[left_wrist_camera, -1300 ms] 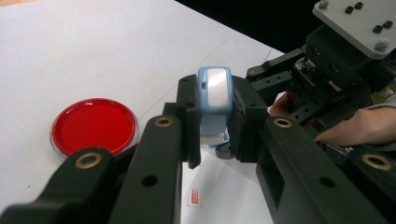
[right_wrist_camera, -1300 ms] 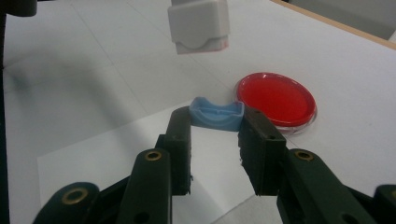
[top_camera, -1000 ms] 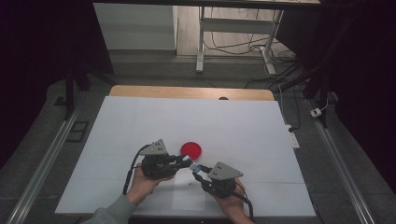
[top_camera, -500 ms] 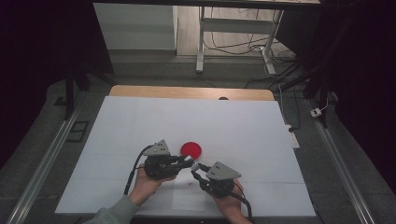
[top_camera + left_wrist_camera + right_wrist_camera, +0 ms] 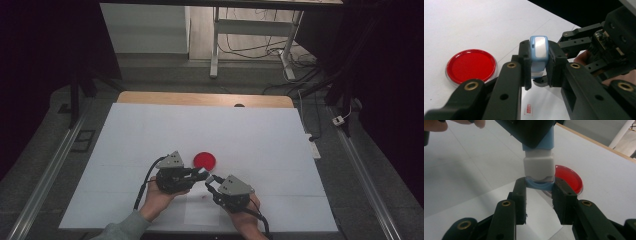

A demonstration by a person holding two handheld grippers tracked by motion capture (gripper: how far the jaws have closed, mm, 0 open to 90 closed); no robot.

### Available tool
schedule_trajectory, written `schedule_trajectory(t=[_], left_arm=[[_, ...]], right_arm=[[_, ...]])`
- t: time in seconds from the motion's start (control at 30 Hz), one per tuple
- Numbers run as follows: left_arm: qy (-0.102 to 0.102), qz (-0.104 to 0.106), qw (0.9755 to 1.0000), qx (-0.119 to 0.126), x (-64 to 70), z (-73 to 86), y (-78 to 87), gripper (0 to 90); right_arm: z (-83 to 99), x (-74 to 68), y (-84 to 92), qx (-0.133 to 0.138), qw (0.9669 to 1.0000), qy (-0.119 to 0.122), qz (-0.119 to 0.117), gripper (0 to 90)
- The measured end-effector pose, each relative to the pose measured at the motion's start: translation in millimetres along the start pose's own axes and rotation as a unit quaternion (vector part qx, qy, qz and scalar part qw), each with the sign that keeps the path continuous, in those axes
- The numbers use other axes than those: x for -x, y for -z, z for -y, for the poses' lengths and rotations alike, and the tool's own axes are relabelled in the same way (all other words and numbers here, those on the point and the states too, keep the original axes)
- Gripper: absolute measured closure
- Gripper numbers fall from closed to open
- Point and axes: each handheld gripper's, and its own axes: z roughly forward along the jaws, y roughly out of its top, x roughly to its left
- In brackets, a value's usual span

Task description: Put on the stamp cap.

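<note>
A small blue and white block-shaped item (image 5: 538,51) is held between both grippers, just above the white table (image 5: 150,135). My left gripper (image 5: 539,65) is shut on its blue upper body. My right gripper (image 5: 539,186) is shut on the blue cap at the other end (image 5: 539,184), below the white middle part (image 5: 539,166). In the high view the left gripper (image 5: 201,175) and right gripper (image 5: 211,182) meet tip to tip at the item (image 5: 206,176), near the table's front. A round red dish (image 5: 205,160) lies flat on the table just beyond them.
A small red-printed label (image 5: 527,109) lies on the table under the grippers. The table's wooden far edge (image 5: 200,98) borders a floor with cables and a white frame leg (image 5: 215,45). Metal rails (image 5: 45,175) run along both sides.
</note>
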Motion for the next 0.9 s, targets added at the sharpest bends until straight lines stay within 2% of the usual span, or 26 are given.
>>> schedule_trajectory(t=[0.3,0.63,0.77,0.9], left_arm=[[0.001,-0.002,1.0000,-0.005,0.7,0.5,-1.9,75.8],[0.003,0.005,1.0000,-0.007,0.2,2.1,-4.8,76.0],[0.007,0.010,0.9998,-0.013,-0.7,2.1,-5.8,76.0],[0.010,0.011,0.9998,-0.015,-0.8,3.1,-7.2,76.1]], right_arm=[[-0.8,-2.4,0.4,-0.007,0.9997,0.017,0.014,64.9],[-3.1,-3.7,2.8,-0.012,0.9989,0.037,0.025,65.1],[-4.3,-5.5,3.2,-0.012,0.9979,0.057,0.027,65.2],[-4.4,-5.2,3.1,-0.016,0.9974,0.066,0.027,65.2]])
